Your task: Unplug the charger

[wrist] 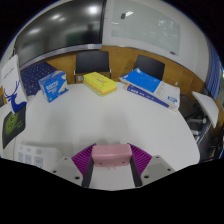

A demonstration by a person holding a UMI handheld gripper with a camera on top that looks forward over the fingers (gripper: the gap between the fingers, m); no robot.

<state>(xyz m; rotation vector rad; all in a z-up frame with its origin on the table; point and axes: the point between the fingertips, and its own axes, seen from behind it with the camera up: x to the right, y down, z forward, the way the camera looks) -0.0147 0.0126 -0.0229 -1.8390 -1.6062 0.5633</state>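
Observation:
A pale pink block-shaped charger (110, 154) sits between the fingers of my gripper (110, 150). The magenta pads (83, 160) touch it on both sides, so the gripper is shut on it. It is held just above the near edge of a round white table (120, 115). A white power strip (38, 156) lies on the table to the left of the fingers, apart from the charger. The charger's prongs and any cable are hidden.
On the far half of the table lie a blue box (50, 88), a yellow box (98, 83) and a flat blue-and-white box (148, 86). Two dark chairs (92, 62) stand beyond the table. A dark green item (10, 125) sits at the left edge.

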